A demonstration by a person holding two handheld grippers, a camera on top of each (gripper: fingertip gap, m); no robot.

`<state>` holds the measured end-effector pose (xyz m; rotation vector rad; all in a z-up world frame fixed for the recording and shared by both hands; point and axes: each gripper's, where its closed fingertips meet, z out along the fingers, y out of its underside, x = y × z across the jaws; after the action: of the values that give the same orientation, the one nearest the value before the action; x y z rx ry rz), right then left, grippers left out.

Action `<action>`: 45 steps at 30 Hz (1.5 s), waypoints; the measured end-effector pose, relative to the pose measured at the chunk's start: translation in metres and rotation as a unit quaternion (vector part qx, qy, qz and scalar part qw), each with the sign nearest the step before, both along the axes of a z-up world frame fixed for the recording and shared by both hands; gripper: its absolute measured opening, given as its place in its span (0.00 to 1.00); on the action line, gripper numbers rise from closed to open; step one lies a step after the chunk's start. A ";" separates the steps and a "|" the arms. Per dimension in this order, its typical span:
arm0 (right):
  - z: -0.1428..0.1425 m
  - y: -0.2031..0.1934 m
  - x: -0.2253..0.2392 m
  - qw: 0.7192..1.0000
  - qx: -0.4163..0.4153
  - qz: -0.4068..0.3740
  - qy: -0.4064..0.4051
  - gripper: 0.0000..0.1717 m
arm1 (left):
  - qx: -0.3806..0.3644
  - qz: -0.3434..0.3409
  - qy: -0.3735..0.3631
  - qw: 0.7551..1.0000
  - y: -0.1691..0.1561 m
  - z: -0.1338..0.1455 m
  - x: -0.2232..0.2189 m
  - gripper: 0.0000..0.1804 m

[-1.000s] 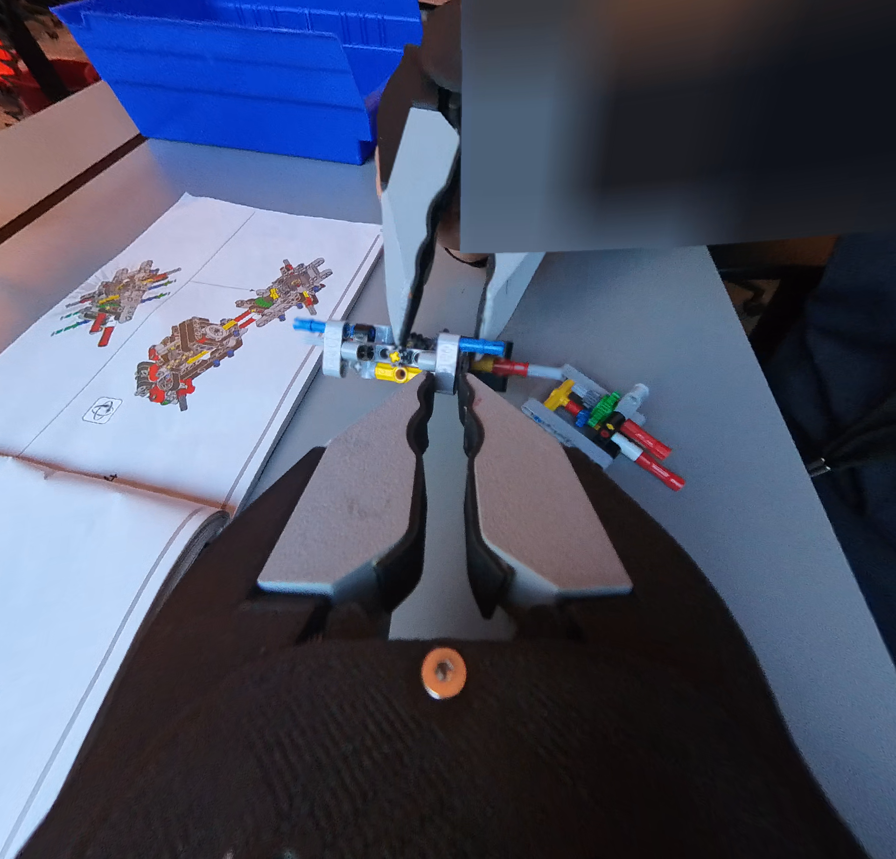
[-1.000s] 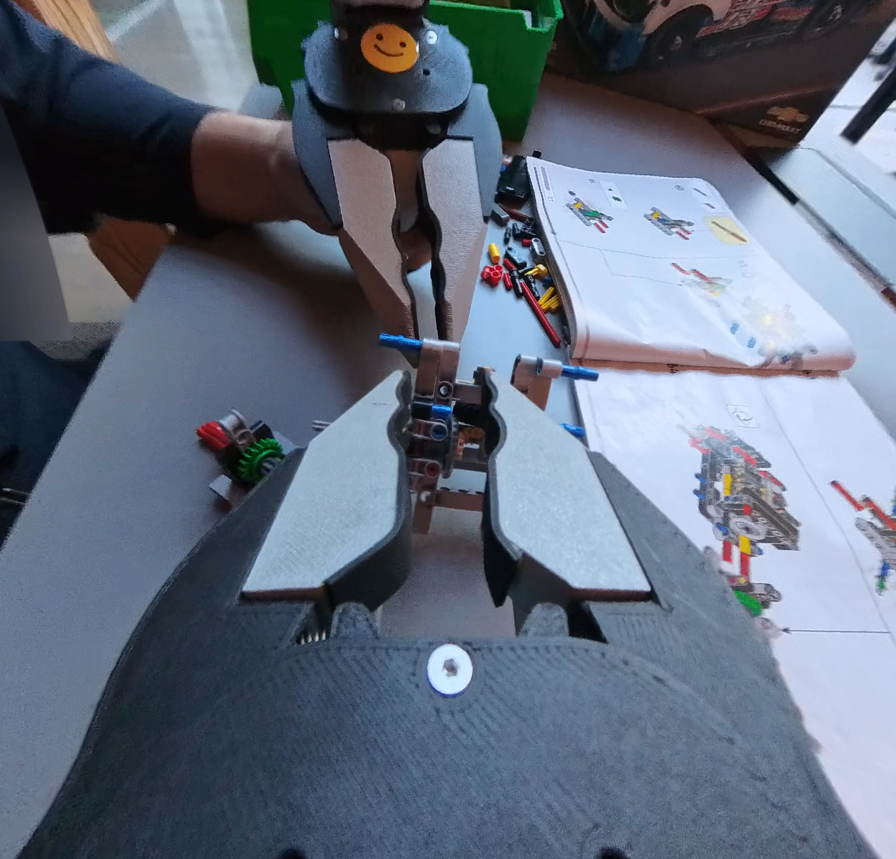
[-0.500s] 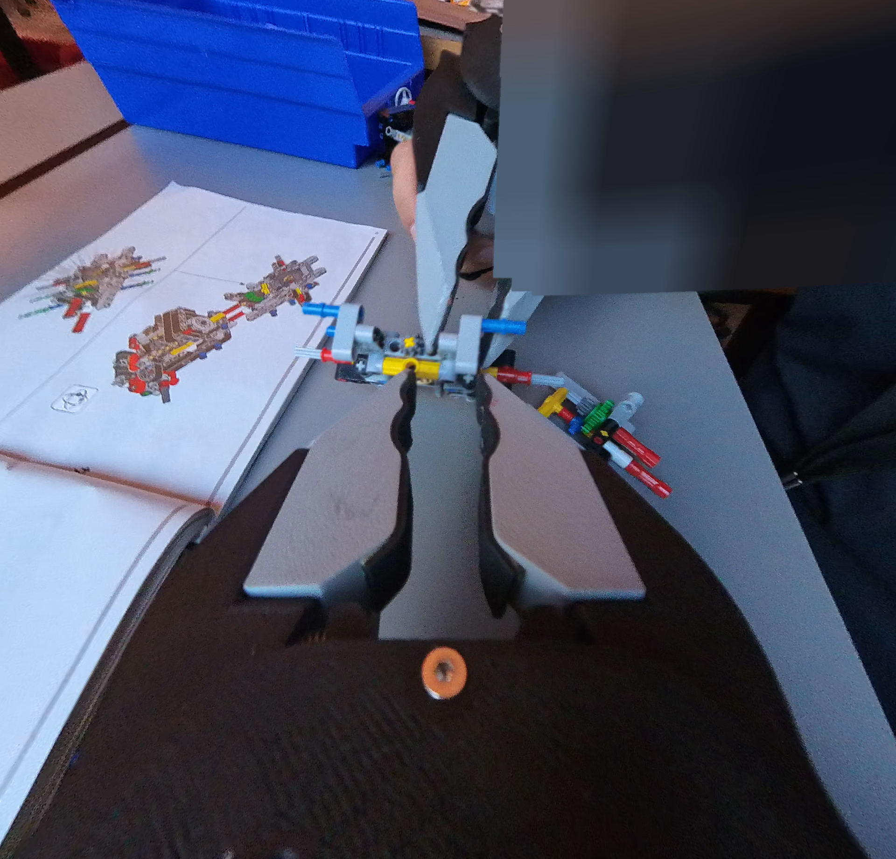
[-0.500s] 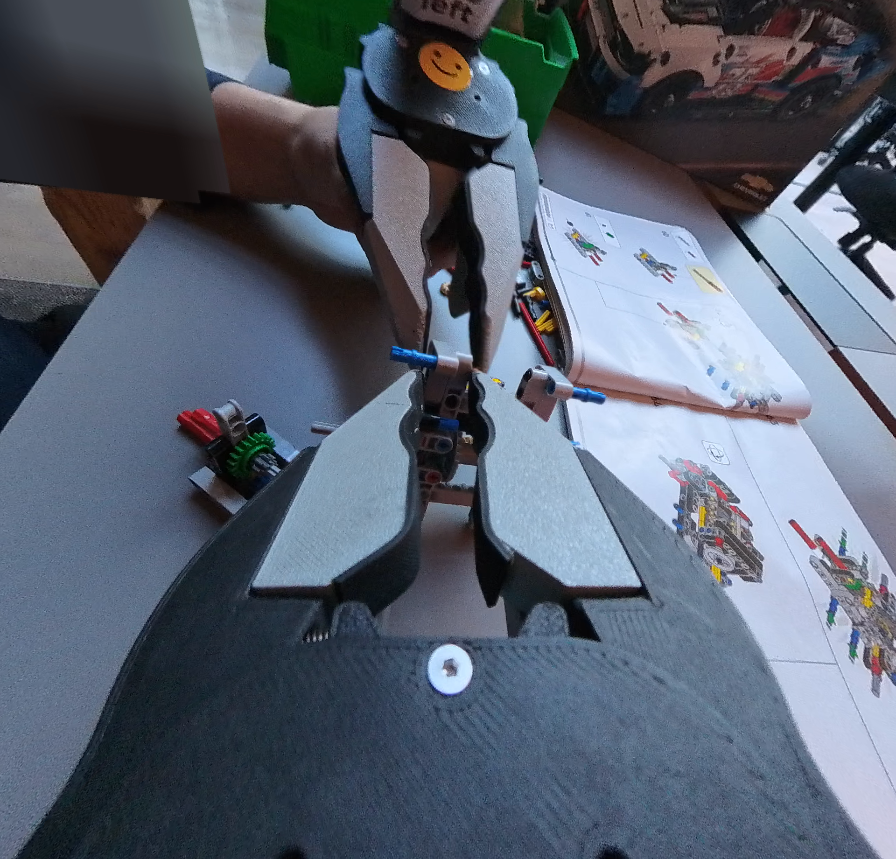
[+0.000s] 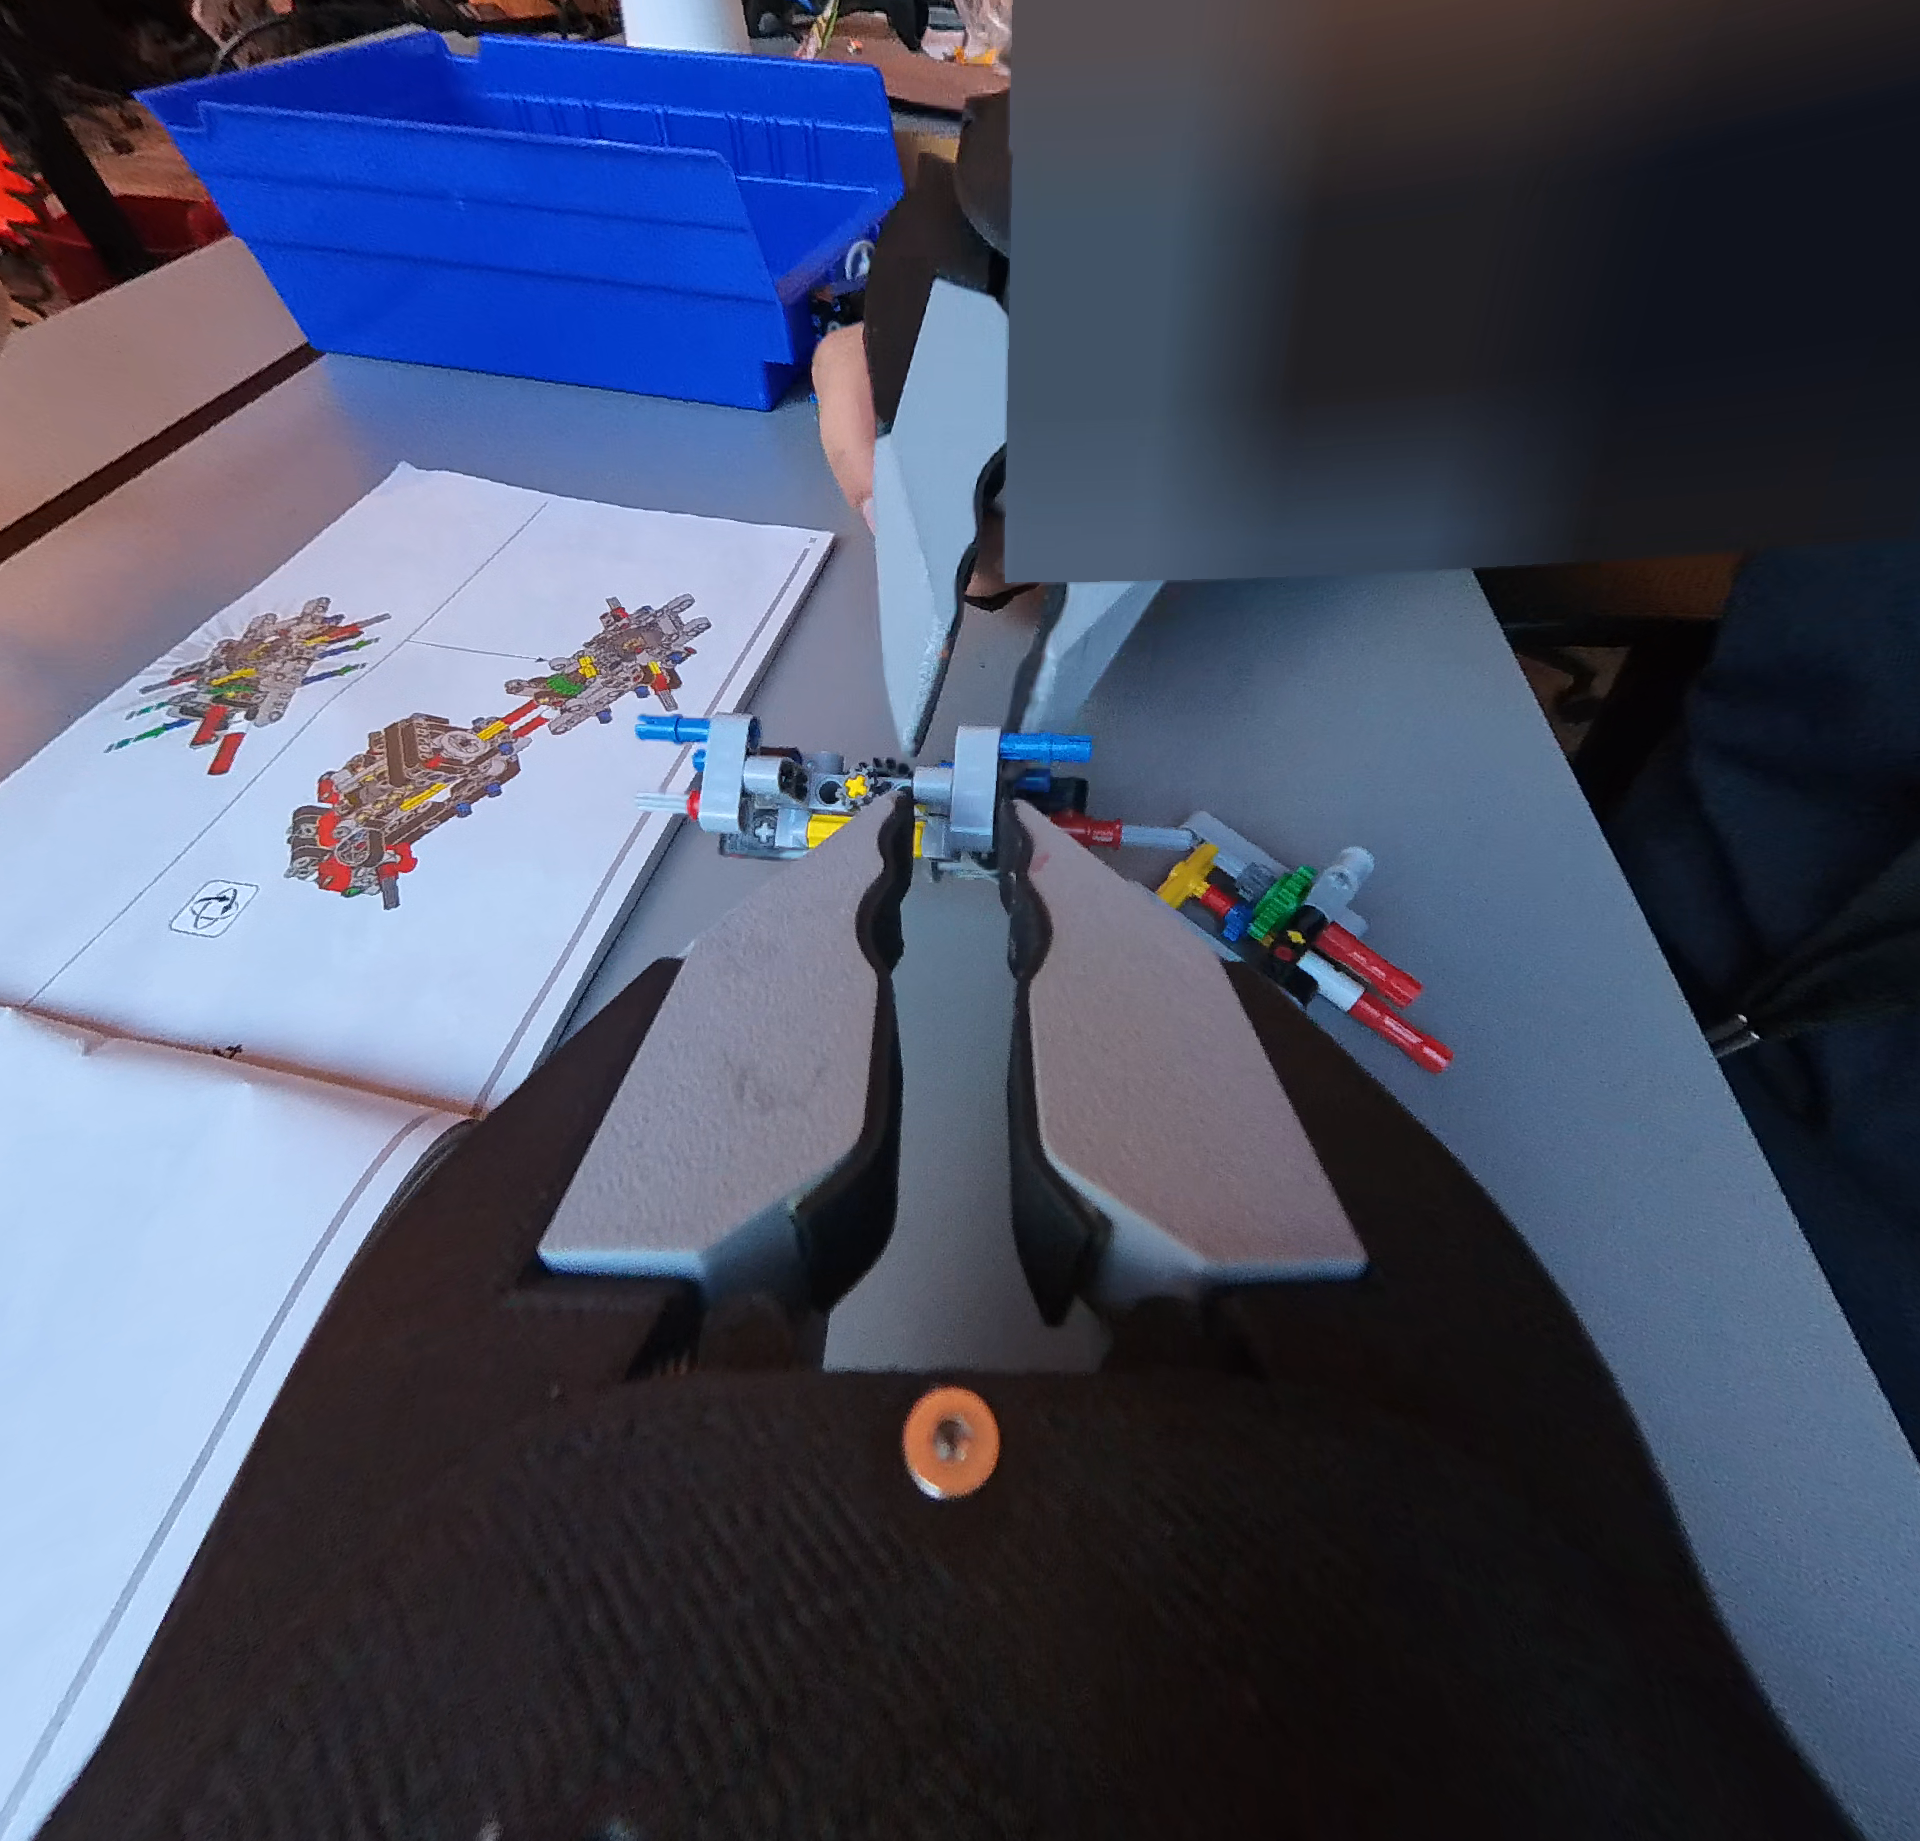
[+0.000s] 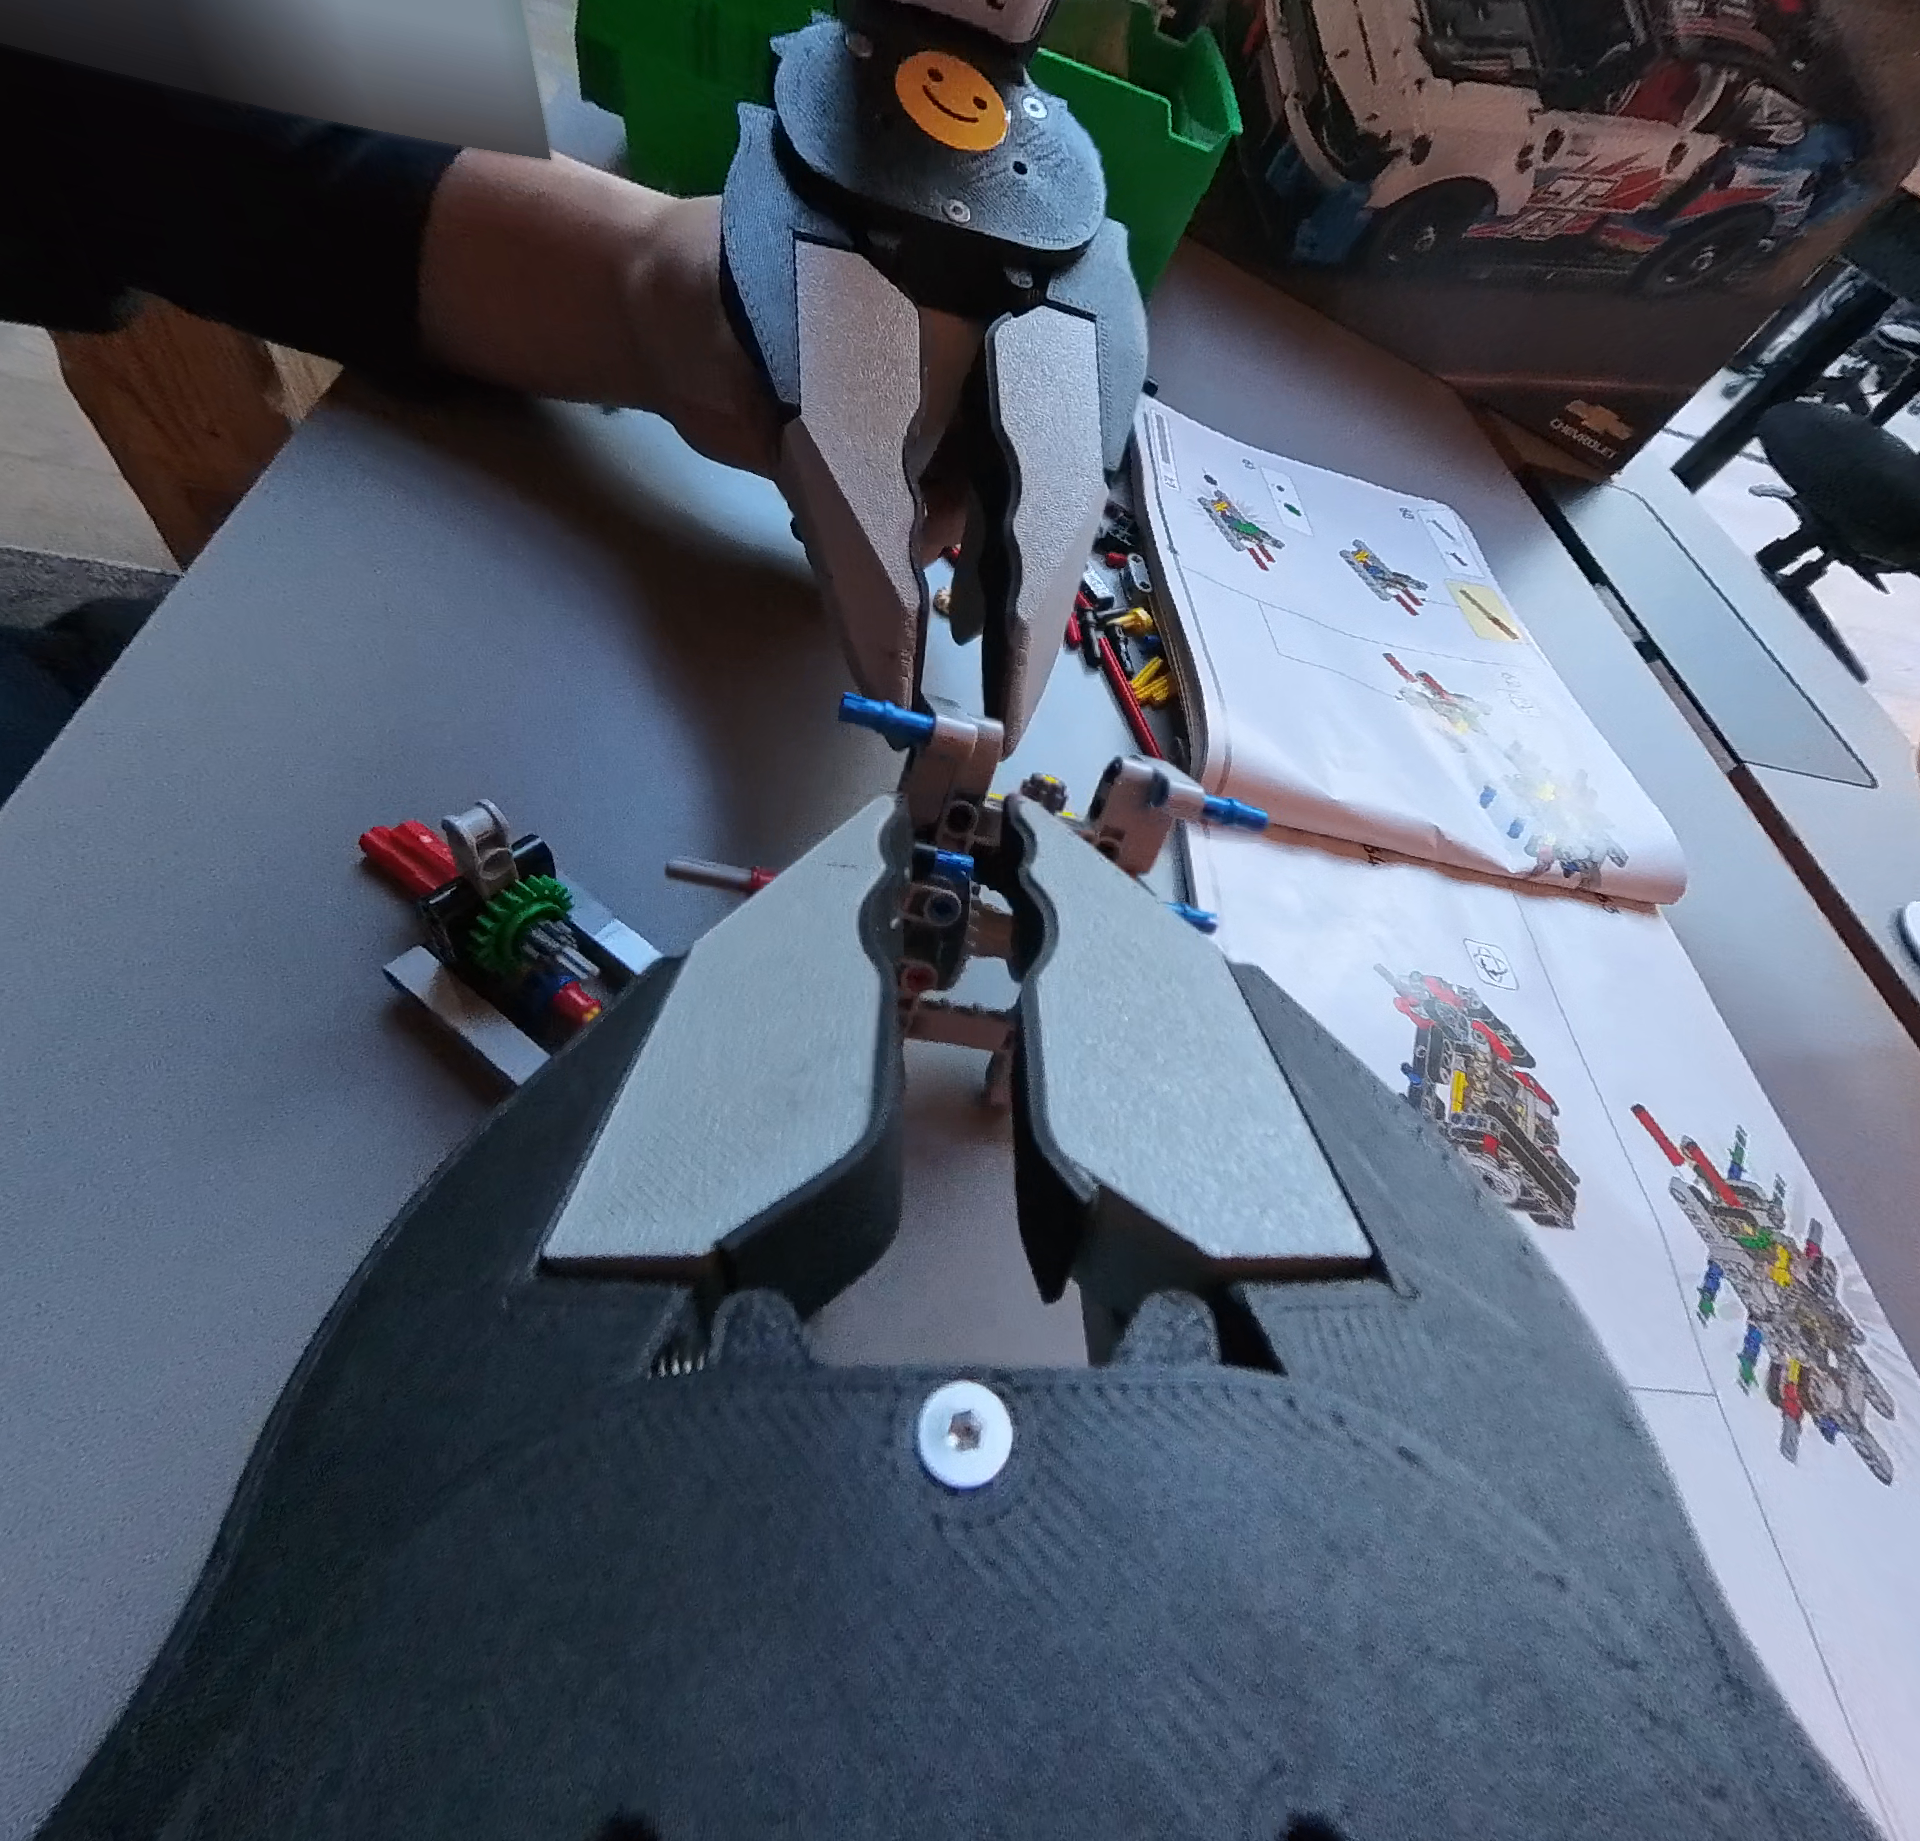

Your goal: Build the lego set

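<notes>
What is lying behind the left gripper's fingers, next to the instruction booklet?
Loose red, yellow and black brick parts lie on the table beside the booklet. The left gripper covers part of the pile, so its full extent cannot be seen.

Dim cool light, soft shadows, wide-angle edge distortion, slight blur.

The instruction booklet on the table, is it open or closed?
Open. The instruction booklet lies spread flat on the grey table, its pages showing coloured building diagrams.
</notes>
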<state>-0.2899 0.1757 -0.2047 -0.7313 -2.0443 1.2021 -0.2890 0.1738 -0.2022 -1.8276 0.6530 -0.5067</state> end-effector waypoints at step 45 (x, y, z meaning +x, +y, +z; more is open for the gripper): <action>-0.009 0.002 0.005 0.993 -0.040 -0.033 -0.110 0.10 | 0.030 0.021 0.092 0.995 0.009 0.000 0.011 0.07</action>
<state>-0.2850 0.1780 -0.2133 -1.0001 -2.1388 1.2184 -0.2783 0.1829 -0.2024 -1.8406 0.7442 -0.2894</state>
